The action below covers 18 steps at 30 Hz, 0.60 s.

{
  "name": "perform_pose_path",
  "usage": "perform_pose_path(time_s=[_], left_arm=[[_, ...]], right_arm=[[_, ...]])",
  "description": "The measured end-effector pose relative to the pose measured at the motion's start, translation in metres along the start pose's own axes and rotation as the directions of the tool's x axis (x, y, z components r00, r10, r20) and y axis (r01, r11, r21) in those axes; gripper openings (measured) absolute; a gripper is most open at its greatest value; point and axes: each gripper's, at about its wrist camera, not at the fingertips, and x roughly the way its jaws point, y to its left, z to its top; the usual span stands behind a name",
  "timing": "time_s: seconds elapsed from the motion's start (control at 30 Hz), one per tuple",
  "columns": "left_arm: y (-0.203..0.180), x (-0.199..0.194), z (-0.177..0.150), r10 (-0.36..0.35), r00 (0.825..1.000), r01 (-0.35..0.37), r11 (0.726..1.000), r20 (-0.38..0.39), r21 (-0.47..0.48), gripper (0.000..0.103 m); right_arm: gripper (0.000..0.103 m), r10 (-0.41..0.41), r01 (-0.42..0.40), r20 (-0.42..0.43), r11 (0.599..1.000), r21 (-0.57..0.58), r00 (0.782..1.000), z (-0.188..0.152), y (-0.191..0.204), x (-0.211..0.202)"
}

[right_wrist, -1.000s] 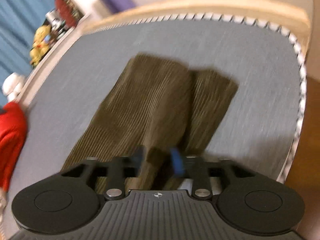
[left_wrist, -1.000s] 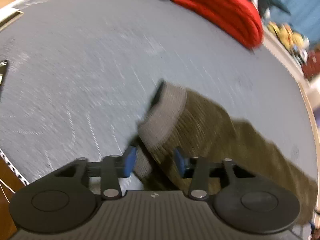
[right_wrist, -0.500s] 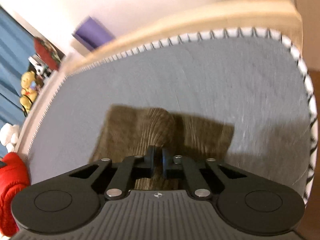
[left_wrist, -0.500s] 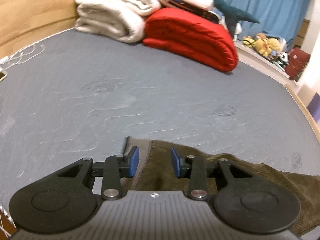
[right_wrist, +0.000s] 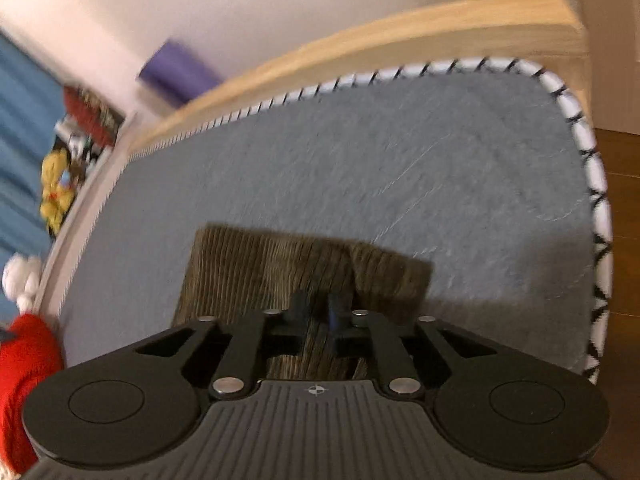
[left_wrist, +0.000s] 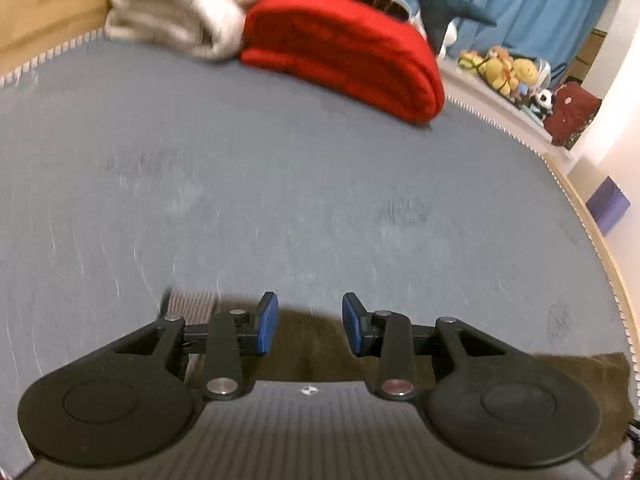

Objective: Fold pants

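Brown corduroy pants (left_wrist: pixel 312 356) lie flat on the grey bed (left_wrist: pixel 280 200). Their grey waistband (left_wrist: pixel 192 305) peeks out left of my left gripper (left_wrist: pixel 309 322), which is open and empty just above the waist end. In the right wrist view the two leg ends (right_wrist: pixel 288 264) lie side by side on the bed (right_wrist: pixel 360 160). My right gripper (right_wrist: pixel 318 312) hangs over the legs with its jaws slightly apart, and cloth shows between them.
A folded red blanket (left_wrist: pixel 344 48) and a white blanket (left_wrist: pixel 180 12) lie at the far end of the bed. Stuffed toys (left_wrist: pixel 504 70) sit beyond the bed's right edge. The wooden frame (right_wrist: pixel 400 32) and stitched mattress edge (right_wrist: pixel 600 216) lie ahead of the right gripper.
My left gripper let go of the waistband, opened wider and drew back. My right gripper laid the legs down, and its jaws have parted a little since half a second ago.
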Motion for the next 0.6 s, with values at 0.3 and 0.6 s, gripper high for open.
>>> perform_pose_path(time_s=[0.3,0.6], left_arm=[[0.005,0.031,-0.02,0.068,0.997,-0.064,0.994,-0.035,0.09,0.039],[0.014,0.027,-0.014,0.052,0.998,-0.05,0.997,-0.04,0.053,0.045]], right_arm=[[0.054,-0.01,0.01,-0.009,0.998,-0.062,1.0,-0.006,0.017,0.008],[0.048,-0.094,0.093,-0.02,0.994,-0.05,0.995,-0.009,0.021,0.01]])
